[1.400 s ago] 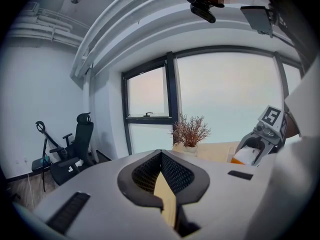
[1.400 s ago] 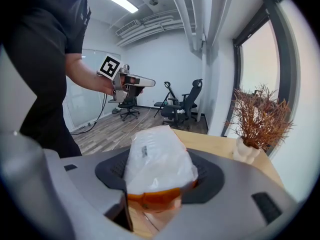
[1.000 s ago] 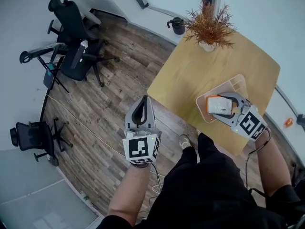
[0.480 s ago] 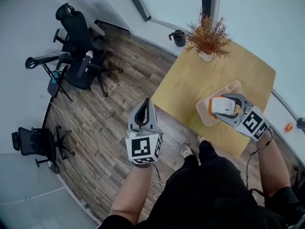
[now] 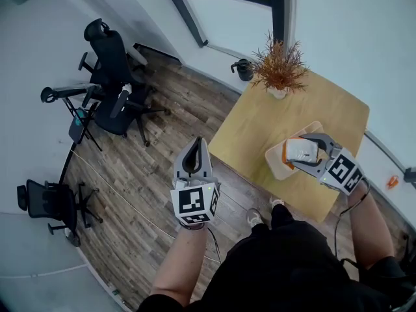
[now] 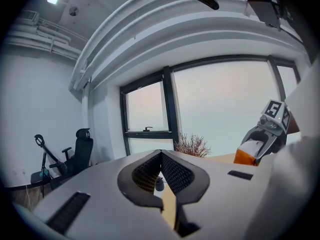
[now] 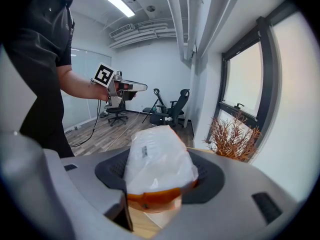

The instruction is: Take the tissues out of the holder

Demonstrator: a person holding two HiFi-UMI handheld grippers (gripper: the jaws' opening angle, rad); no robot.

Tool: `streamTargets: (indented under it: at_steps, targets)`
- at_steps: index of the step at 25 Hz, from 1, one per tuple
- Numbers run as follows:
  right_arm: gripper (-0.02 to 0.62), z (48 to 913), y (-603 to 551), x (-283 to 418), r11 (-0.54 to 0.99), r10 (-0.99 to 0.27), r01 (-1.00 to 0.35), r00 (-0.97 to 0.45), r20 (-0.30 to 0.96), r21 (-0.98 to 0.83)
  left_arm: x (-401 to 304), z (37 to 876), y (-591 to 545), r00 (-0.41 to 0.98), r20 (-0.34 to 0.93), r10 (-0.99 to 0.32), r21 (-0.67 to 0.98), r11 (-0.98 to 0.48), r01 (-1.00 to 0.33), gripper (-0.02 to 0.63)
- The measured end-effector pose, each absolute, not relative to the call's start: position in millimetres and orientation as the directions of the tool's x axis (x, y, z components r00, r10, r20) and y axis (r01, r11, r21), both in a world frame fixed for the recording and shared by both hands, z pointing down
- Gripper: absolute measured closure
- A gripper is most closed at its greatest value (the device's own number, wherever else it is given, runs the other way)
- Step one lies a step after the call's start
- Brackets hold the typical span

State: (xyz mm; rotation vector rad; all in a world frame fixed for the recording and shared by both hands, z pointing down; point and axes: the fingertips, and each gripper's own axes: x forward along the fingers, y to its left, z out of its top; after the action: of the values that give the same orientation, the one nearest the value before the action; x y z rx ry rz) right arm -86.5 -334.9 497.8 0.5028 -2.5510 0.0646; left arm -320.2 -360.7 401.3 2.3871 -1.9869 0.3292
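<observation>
A tissue pack point(image 5: 301, 151) in clear white wrap with an orange end sits between the jaws of my right gripper point(image 5: 296, 150), which is shut on it. It hangs just above the pale wooden holder point(image 5: 275, 166) on the round table. In the right gripper view the tissue pack point(image 7: 158, 156) fills the gap between the jaws of the right gripper point(image 7: 159, 180). My left gripper point(image 5: 194, 149) is off the table, over the floor, shut with nothing in it. In the left gripper view the tips of the left gripper point(image 6: 161, 157) meet, and the right gripper point(image 6: 264, 134) with the pack shows at the right.
The wooden table point(image 5: 260, 119) carries a dried plant in a white pot point(image 5: 279, 70) at its far edge. A black mug point(image 5: 243, 70) stands by the window. Office chairs point(image 5: 117, 77) and a tripod stand on the plank floor at the left.
Both grippers have risen. The right one has carried the tissue pack up from the holder. The left one stays shut and empty.
</observation>
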Motion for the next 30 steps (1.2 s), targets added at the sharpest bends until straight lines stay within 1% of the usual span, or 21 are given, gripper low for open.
streamTargets:
  at_steps: [6, 24, 30]
  targets:
    - [0.322, 478, -343, -81, 0.923, -0.363, -0.378, -0.797, 0.482, 0.07, -314, 384, -359, 0.174, 0.15, -0.973, -0.138, -0.195, -0.971, 0.601]
    - [0.322, 398, -350, -85, 0.91, -0.414, -0.383, -0.811, 0.414, 0.161, -330, 308, -354, 0.181, 0.043, -0.983, -0.184, -0.186, -0.965, 0.601]
    - [0.322, 377, -354, -78, 0.896, -0.444, -0.395, -0.799, 0.406, 0.204, -329, 288, -354, 0.199, 0.012, -0.98, -0.198, -0.197, -0.96, 0.601]
